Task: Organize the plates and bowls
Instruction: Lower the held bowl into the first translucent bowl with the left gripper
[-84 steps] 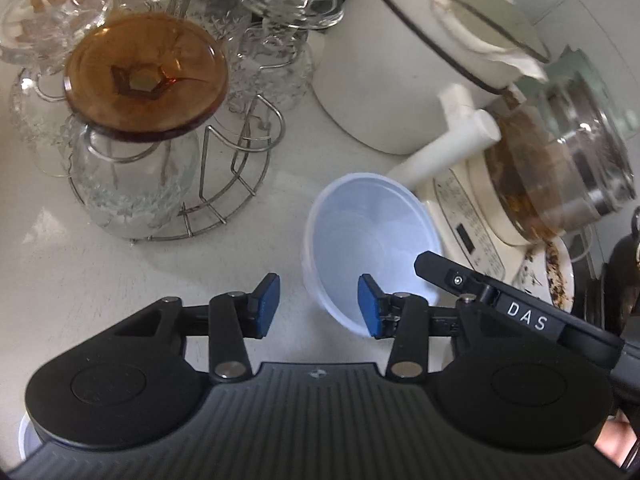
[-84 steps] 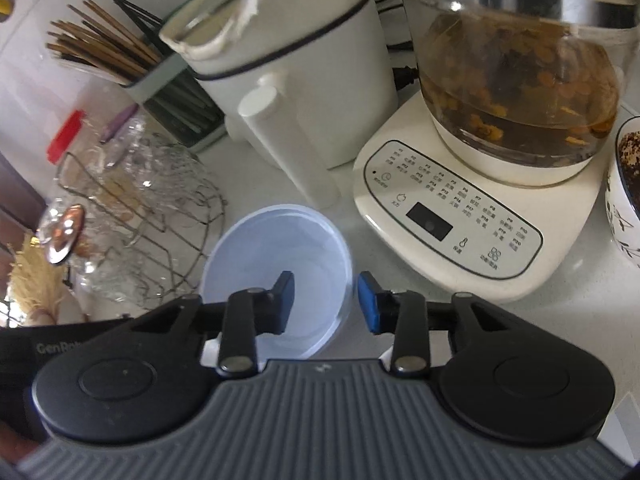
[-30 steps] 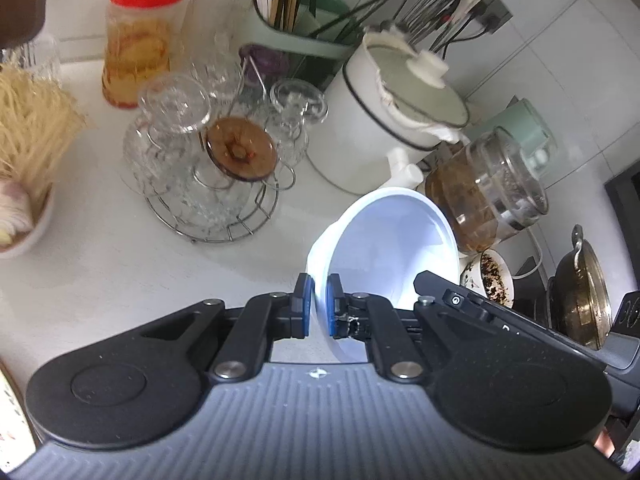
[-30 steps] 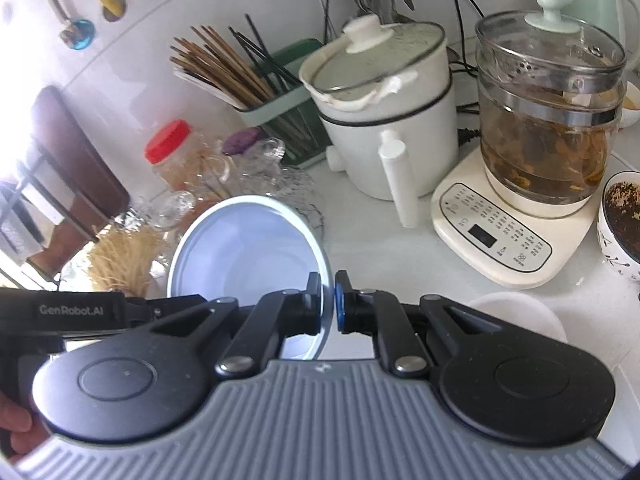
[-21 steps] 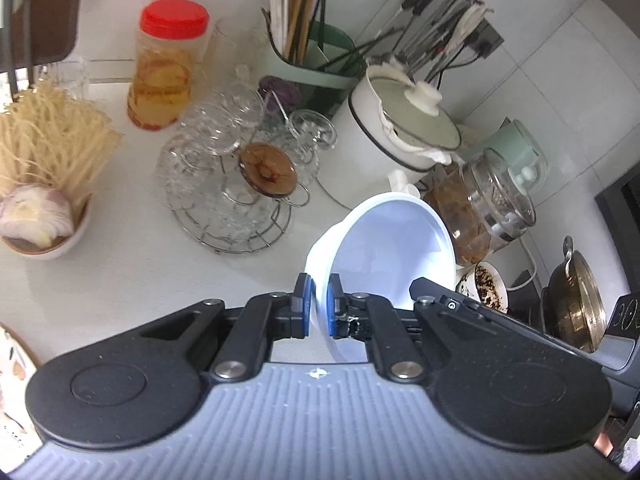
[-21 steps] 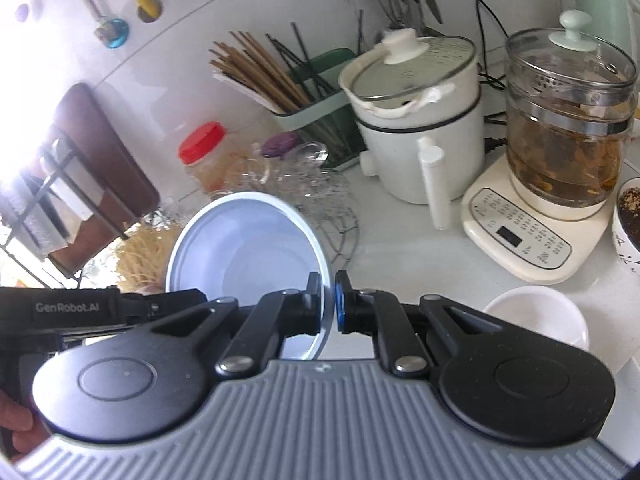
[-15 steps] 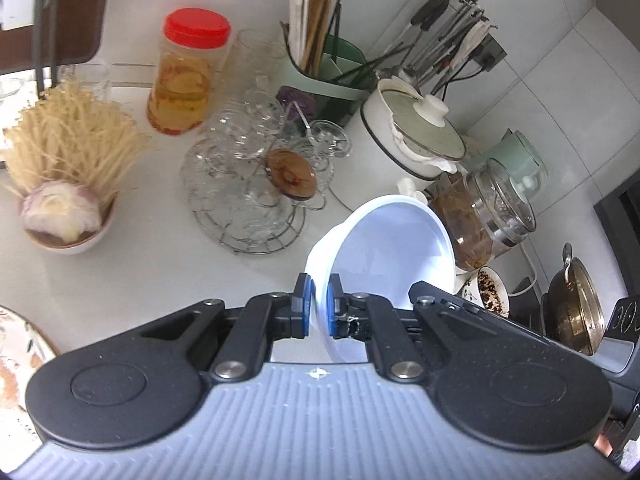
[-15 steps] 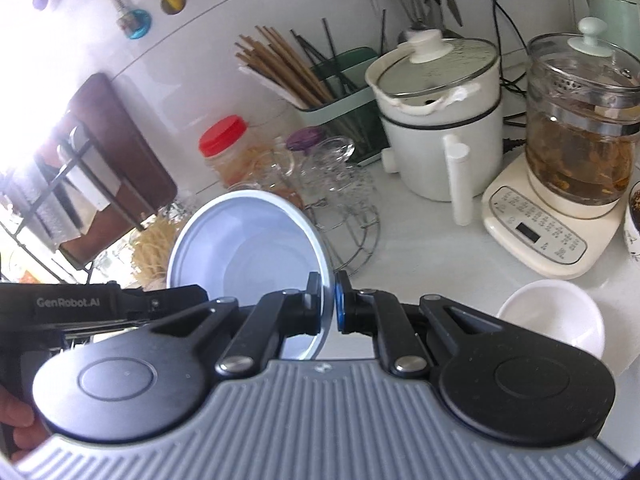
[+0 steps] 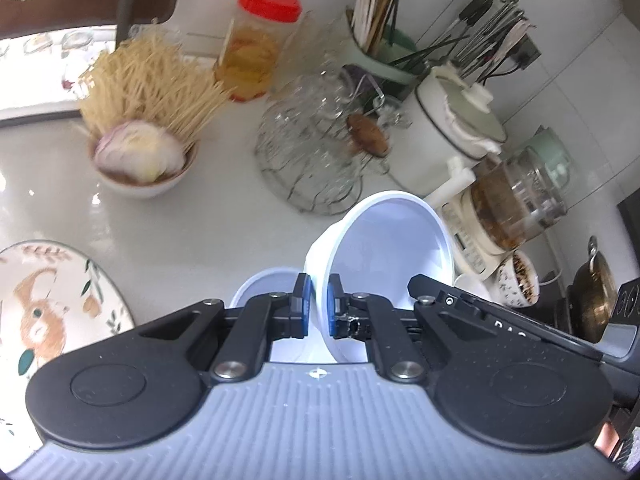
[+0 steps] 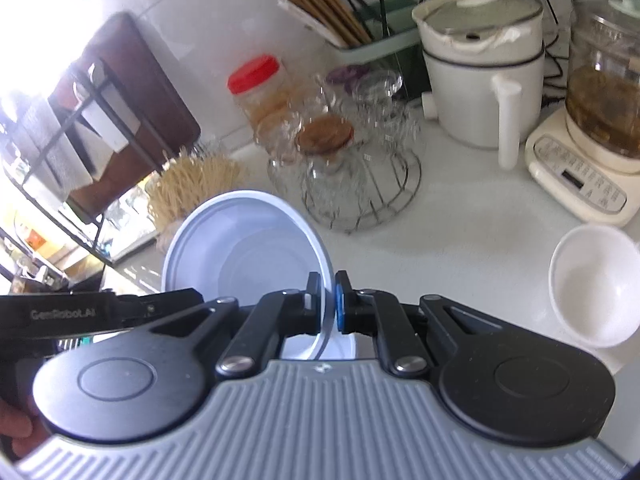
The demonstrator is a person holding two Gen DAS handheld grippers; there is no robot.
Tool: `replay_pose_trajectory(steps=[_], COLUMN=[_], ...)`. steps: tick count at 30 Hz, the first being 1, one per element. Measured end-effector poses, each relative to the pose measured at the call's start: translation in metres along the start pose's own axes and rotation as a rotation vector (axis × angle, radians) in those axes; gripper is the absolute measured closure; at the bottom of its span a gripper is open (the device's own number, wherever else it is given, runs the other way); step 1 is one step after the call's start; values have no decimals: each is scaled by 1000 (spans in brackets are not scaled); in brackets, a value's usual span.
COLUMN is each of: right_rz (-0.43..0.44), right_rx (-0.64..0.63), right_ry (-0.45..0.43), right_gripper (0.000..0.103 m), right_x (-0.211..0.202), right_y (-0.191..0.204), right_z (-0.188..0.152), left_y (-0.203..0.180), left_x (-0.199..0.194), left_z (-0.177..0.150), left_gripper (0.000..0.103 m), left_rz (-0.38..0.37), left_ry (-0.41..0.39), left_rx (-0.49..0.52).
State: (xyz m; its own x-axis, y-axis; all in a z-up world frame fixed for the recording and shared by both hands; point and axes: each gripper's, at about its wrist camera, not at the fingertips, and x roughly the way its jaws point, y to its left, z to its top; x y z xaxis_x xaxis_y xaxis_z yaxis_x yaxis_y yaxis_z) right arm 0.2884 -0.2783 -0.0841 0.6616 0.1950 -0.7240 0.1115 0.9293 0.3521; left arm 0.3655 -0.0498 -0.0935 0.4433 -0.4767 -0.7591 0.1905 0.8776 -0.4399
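Observation:
A pale blue plastic bowl (image 9: 384, 252) is held in the air above the white counter, tilted. My left gripper (image 9: 318, 314) is shut on its near rim. My right gripper (image 10: 327, 305) is shut on the opposite rim of the same bowl (image 10: 248, 248). A second pale blue bowl (image 9: 264, 284) sits on the counter just below and left of the held one. A small white bowl (image 10: 592, 284) stands at the right. A patterned plate (image 9: 48, 300) with a squirrel picture lies at the left.
A bowl of onion and noodles (image 9: 140, 160), a wire rack of glass cups (image 9: 320, 160), a red-lidded jar (image 9: 256, 48), a chopstick holder (image 10: 360, 28), a white pot (image 10: 484, 76), a glass kettle on its base (image 10: 596, 132) and a dark pot (image 9: 592, 296) crowd the counter.
Both grippers have carried the blue bowl back and left, away from the kettle and pot. A second blue bowl and the patterned plate have come into view below.

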Motion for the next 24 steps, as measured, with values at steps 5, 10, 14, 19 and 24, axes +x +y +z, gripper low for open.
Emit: replay_pose_trajectory(steps=[5, 10, 14, 19, 24], right_rz=[-10, -32, -44, -37, -36], right_rx=[-12, -39, -48, -34, -34], right_ry=[45, 91, 137, 179, 193], right_gripper=[93, 91, 91, 91, 91], right_x=[13, 28, 41, 53, 59], right_y=[4, 7, 5, 0, -2], right_z=[-11, -17, -23, -27, -26], left_y=[13, 24, 28, 34, 36], left_x=[8, 25, 37, 49, 57], left_z=[-9, -14, -18, -20, -17], left_gripper=[94, 93, 93, 93, 93], left_rz=[31, 54, 76, 95, 105], left_ry=[22, 65, 103, 133, 143], left_rx=[-8, -24, -16, -17, -27])
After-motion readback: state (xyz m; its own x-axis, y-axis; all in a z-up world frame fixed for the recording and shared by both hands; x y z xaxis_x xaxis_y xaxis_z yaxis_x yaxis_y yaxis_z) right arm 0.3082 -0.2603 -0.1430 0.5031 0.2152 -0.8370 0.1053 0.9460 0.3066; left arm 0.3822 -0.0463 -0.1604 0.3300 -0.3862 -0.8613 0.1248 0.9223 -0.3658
